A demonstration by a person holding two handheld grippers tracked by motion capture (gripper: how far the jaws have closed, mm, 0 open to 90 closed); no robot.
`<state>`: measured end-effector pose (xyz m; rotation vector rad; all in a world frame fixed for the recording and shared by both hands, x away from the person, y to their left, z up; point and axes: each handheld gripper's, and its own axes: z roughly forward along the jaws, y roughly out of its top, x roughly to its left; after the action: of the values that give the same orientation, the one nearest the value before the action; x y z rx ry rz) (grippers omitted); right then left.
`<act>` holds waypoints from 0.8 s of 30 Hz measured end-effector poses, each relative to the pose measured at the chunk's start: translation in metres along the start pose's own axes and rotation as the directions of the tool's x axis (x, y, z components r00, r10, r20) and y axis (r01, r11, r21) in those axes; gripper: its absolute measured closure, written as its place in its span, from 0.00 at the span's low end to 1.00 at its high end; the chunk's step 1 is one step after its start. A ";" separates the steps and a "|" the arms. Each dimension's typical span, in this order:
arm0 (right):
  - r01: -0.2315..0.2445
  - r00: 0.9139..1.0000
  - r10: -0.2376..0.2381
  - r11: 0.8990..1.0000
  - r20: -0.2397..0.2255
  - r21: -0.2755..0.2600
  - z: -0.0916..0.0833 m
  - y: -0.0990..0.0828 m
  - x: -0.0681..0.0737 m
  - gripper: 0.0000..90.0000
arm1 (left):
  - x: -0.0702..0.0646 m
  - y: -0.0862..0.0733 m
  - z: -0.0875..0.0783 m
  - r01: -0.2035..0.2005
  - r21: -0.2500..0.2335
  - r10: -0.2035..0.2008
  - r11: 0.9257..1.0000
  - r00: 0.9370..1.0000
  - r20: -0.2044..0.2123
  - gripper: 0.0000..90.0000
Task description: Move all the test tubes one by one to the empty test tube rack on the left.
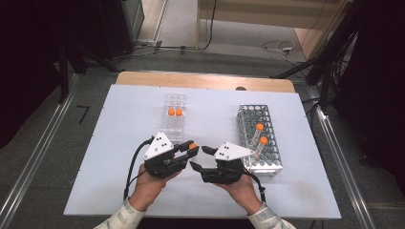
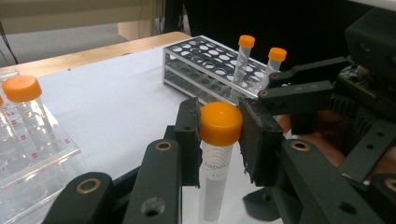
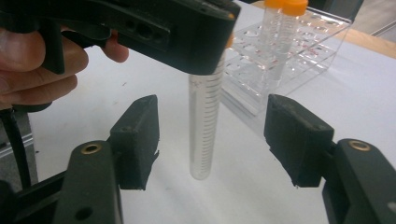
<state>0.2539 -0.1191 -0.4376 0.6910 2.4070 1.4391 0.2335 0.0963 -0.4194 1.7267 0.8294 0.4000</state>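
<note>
A clear graduated tube with an orange cap (image 2: 221,122) hangs upright over the white table, its tip just above the surface. My left gripper (image 2: 218,128) is shut on the tube's cap, one pad on each side. From above, the left gripper (image 1: 190,148) and the cap (image 1: 193,145) sit near the table's middle front. My right gripper (image 3: 212,137) stands open around the tube's lower body (image 3: 204,116), both pads clear of it. In the high view the right gripper (image 1: 198,157) faces the left one from the right.
A clear plastic rack (image 1: 174,125) behind the left gripper holds two orange-capped tubes (image 1: 175,112). At the right, a metal rack (image 1: 267,160) carries two more tubes (image 1: 260,127). The white table (image 1: 119,143) lies bare to the left and in front.
</note>
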 end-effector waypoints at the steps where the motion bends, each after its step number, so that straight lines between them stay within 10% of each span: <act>1: -0.004 1.000 0.004 1.000 0.003 -0.001 -0.001 0.000 -0.001 0.36 | 0.000 0.000 0.000 0.001 0.000 -0.001 1.000 1.000 -0.002 0.78; 24: -0.054 0.998 0.053 0.998 0.043 0.018 -0.030 -0.011 -0.014 0.16 | 0.014 0.004 -0.008 0.027 -0.024 -0.028 0.999 0.999 -0.047 0.78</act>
<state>0.2492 -0.1534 -0.4326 0.7884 2.3907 1.4083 0.2396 0.1116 -0.4155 1.6884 0.8781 0.4320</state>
